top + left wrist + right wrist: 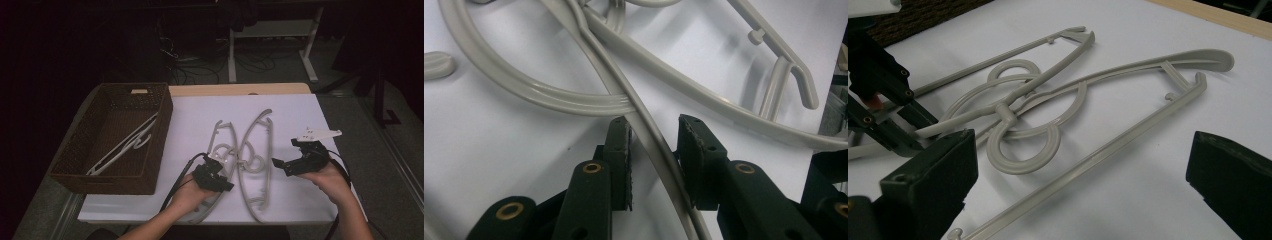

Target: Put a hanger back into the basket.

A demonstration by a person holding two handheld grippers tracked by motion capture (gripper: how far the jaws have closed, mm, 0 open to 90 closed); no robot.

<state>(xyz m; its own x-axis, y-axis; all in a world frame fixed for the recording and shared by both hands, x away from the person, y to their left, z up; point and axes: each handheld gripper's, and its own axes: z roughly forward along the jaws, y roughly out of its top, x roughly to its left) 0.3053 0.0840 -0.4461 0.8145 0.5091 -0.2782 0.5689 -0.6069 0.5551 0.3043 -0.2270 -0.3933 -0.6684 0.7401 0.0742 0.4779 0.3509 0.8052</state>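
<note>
Our left gripper (226, 176) sits low over the bench (295, 107), its jaws narrowed around the thin arm of the left hanger (651, 140). In the left gripper view the arm runs up between the two pads, close against the right one, with a sliver of gap at the left pad, so we cannot tell whether the grip has bitten. That hanger (218, 145) lies flat on the white sheet, its far end pointing to twelve o'clock and its hook ring tangled with the ring of the second hanger (260, 150), which lies just beside it at three o'clock.

Our right gripper (276, 163) hovers at three o'clock of that pair, jaws wide apart and holding nothing; in its own view the second hanger (1128, 145) lies on the sheet between and beyond the jaws.

At nine o'clock stands a brown wicker basket (80, 160) with one more hanger (122, 145) lying in it.
</note>
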